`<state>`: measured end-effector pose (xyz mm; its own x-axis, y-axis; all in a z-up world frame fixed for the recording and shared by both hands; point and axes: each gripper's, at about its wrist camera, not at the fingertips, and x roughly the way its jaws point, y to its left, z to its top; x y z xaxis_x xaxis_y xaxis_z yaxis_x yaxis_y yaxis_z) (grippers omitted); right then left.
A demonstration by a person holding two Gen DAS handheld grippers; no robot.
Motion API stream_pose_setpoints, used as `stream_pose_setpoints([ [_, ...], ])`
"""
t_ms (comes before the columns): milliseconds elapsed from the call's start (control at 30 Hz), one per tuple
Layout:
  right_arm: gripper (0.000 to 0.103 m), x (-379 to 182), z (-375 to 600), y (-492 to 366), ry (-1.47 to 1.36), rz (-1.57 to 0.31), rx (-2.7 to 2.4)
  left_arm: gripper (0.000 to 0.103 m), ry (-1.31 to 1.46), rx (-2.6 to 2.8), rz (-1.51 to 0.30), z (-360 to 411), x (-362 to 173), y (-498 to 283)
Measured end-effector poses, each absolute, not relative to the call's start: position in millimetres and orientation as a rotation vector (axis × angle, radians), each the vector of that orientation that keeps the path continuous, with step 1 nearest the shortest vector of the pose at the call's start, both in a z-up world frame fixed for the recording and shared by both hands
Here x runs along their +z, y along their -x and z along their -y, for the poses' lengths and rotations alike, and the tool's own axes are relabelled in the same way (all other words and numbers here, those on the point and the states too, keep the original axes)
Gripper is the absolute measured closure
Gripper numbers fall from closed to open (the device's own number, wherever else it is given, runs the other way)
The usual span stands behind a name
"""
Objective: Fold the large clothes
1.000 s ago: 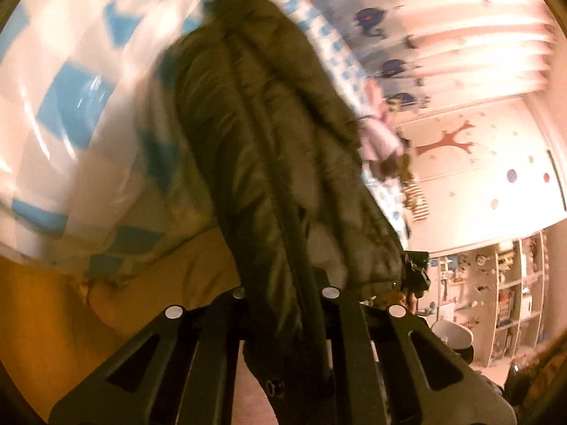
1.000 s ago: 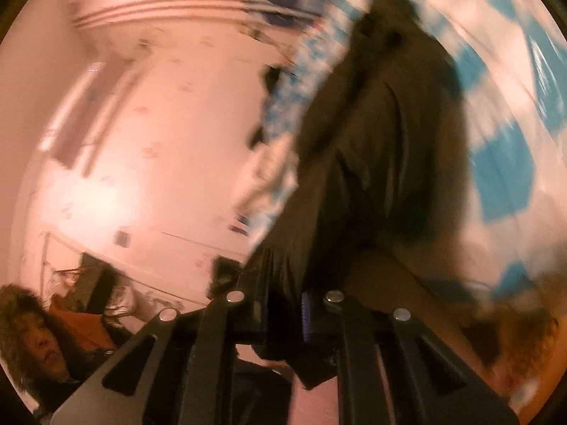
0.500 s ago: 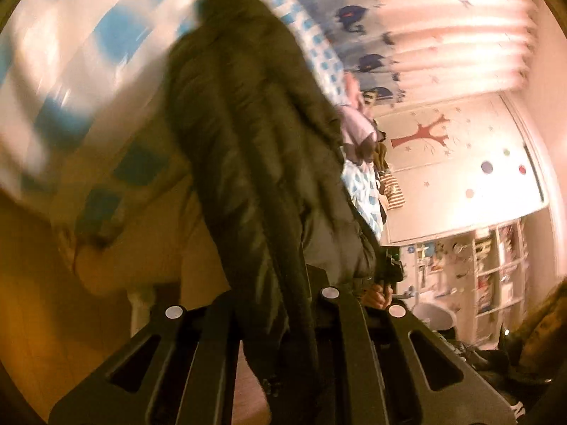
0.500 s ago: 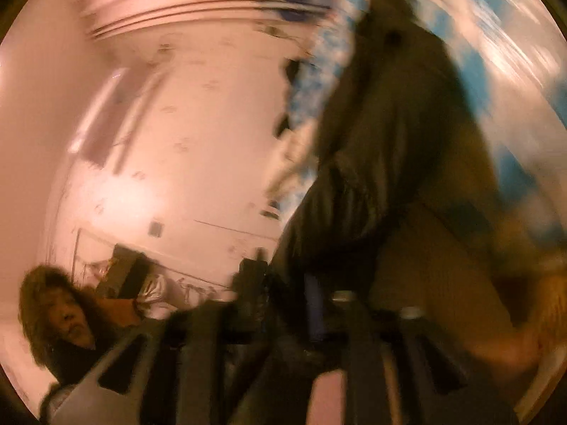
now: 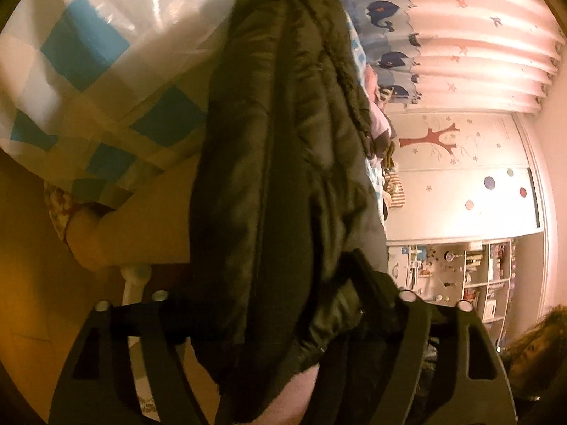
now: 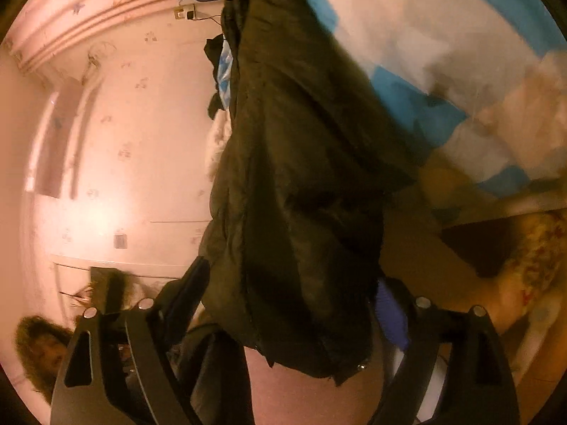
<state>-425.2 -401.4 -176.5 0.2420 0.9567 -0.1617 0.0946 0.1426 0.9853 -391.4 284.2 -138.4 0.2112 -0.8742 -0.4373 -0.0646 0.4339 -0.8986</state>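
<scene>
A: Left gripper [image 5: 280,304] first. Its jaws have just been opening and now stand wide, one finger on each side of the dark jacket [image 5: 283,163], with the cloth hanging loose in the gap and no pinch on it.

B: Same on the right. The right gripper [image 6: 283,304] has just been opening too, jaws well apart, and the hem of the jacket [image 6: 301,212] droops between them, nothing squeezing it.

A: Both point slightly downward along the garment. No hand shows in either view.

B: The jacket itself: dark olive, shiny, quilted in long seams, bunched into a thick roll. In the right view a snap shows at its lower edge.

A: It stretches away from the fingers up onto the checked cover [image 5: 92,56], blue and white squares with a glossy sheen. The near end hangs over the edge of the bed.

B: Beyond that, a curtain [image 5: 460,35] with whale prints, a cupboard door with a red tree picture [image 5: 439,138], and shelves [image 5: 475,276] full of small things.

A: On the right side, a pale wall [image 6: 117,148] with faint flower marks. A person [image 6: 39,350] with curly hair is at the lower edge.
</scene>
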Motion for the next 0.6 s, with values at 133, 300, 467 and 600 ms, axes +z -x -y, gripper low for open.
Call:
stream_pose_setpoints([
  [133,0.014,-187.5,392.6,416.2,-1.266,-1.148,0.918,0.024,1.062,-0.709,-1.219,-287.5,-150.6,382.5],
  [300,0.012,-196.1,413.3,408.4,-1.223,-1.171,0.893,0.023,1.053,-0.736,-1.2,-283.5,-144.6,379.2],
  [467,0.008,-205.0,452.7,414.7,-1.26,-1.126,0.822,0.022,1.05,-0.712,-1.209,-287.9,-140.9,375.6],
  [600,0.007,-199.5,434.7,403.9,-1.26,-1.106,0.936,0.022,1.058,-0.709,-1.215,-281.5,-143.2,365.0],
])
